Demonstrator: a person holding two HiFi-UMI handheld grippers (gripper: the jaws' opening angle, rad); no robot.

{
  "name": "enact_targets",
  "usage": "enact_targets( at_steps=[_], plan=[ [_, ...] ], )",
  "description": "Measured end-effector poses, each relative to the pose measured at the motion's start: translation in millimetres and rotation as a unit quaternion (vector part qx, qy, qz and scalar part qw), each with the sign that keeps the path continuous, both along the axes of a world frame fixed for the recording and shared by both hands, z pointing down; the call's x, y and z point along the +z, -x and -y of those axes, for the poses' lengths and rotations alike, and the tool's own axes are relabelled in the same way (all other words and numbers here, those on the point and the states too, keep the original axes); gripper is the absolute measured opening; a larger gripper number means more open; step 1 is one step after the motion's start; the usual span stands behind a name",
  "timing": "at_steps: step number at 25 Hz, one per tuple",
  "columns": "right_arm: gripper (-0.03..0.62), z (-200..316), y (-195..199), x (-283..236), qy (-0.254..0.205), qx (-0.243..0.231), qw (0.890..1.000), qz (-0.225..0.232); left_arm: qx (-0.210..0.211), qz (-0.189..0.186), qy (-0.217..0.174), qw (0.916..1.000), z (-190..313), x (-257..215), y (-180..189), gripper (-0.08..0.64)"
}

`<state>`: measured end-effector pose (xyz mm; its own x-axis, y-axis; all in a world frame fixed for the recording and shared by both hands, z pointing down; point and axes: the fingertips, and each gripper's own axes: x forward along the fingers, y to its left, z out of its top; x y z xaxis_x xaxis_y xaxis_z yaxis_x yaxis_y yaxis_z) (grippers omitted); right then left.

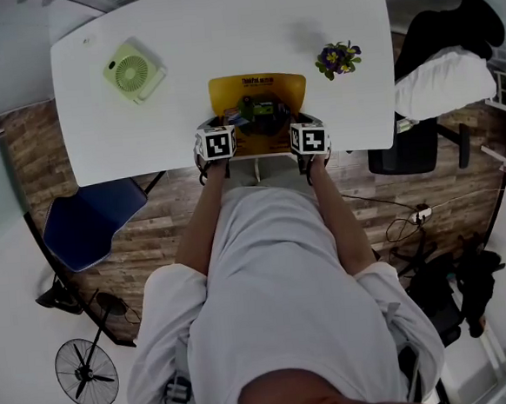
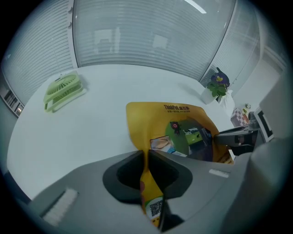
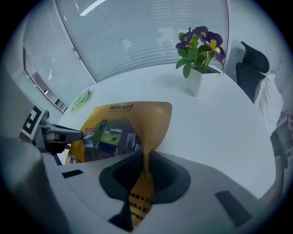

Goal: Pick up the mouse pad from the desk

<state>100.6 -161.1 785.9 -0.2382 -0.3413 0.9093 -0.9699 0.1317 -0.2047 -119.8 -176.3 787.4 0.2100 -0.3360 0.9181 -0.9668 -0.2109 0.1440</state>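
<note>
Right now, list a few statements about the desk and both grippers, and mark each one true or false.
1. The left gripper is shut on the mouse pad. True.
2. The right gripper is open and empty. False: it too is shut on the mouse pad.
3. A green fan lies on the desk, left of the mouse pad in the head view. True.
4. The potted flowers stand on the mouse pad. False: they stand on bare desk, apart from it.

Mouse pad (image 1: 258,96) is printed yellow w/ a green-and-dark picture at centre; desk (image 1: 179,37) is seen plain white; fan (image 1: 132,73) is coloured pale green; flowers (image 1: 338,58) are shown purple, leaves green; left gripper (image 2: 147,157) & right gripper (image 3: 147,160) are bodied grey, w/ black-and-white square markers.
</note>
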Motion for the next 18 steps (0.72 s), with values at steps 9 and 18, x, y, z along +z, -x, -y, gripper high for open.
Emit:
enact_targets(
  at_steps=[9,18],
  plan=[
    [0.055,-2.1,2.5,4.7,-0.007,-0.016,0.999,0.029,-0.023,-0.073,-0.002,0.9971,1.4,-3.9,0.6,0.034],
    [0.051,0.0,2.7,-12.2,-0.042,-0.02,0.998,0.036,0.004,-0.08,-0.038,0.9961,-0.5,-13.5,-4.1,0.029]
  ],
)
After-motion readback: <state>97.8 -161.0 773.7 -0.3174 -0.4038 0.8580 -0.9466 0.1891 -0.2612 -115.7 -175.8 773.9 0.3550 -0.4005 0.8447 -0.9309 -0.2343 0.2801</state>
